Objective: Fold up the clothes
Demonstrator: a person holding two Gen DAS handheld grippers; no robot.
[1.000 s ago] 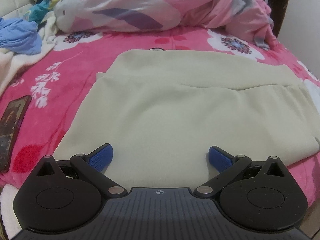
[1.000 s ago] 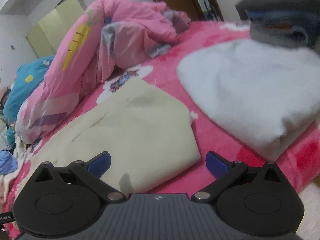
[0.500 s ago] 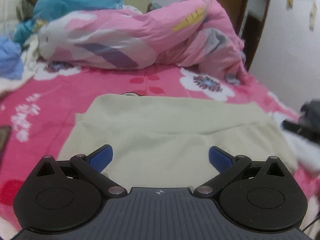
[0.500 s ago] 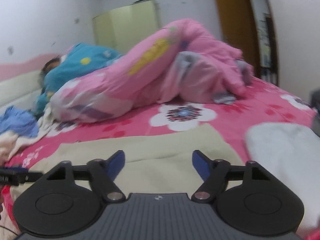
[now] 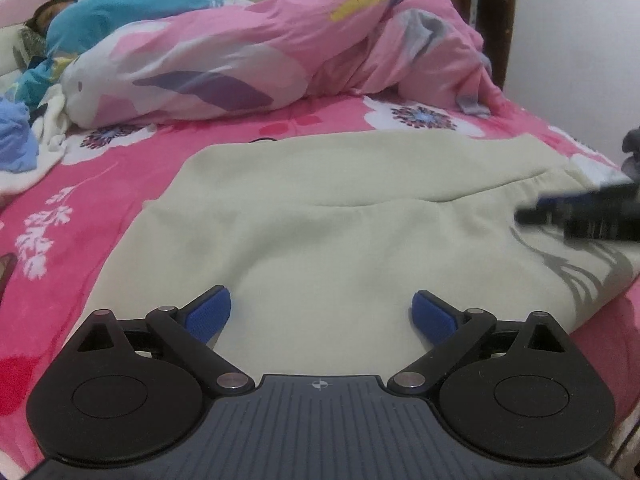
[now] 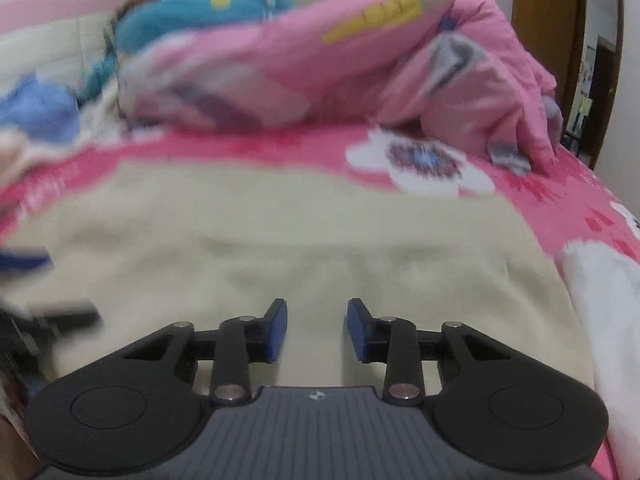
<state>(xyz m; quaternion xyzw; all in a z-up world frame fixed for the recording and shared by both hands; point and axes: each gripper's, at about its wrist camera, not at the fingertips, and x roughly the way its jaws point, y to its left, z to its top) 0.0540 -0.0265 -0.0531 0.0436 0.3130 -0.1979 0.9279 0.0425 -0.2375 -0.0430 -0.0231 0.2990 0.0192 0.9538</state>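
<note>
From the left wrist camera, the cream garment (image 5: 328,216) lies spread flat on the pink floral bed (image 5: 100,184), reaching from the bed's near edge toward its middle, with a fold line running across it. The left gripper (image 5: 322,314) sits low over the garment's near edge with its blue-padded fingers (image 5: 210,312) spread wide and nothing between them. A bunched pink quilt (image 5: 280,48) lies along the far side of the bed. The right gripper (image 5: 580,216) shows as a dark, blurred shape over the garment's right part.

From the right wrist camera, which is blurred, the same cream garment (image 6: 320,240) fills the middle of the bed (image 6: 560,192). The right gripper (image 6: 316,330) hangs over its near portion, fingers (image 6: 276,330) partly drawn in with a clear gap between them and no cloth caught. A white fluffy textile (image 6: 600,300) lies just beside the garment at the bed's right edge.
</note>
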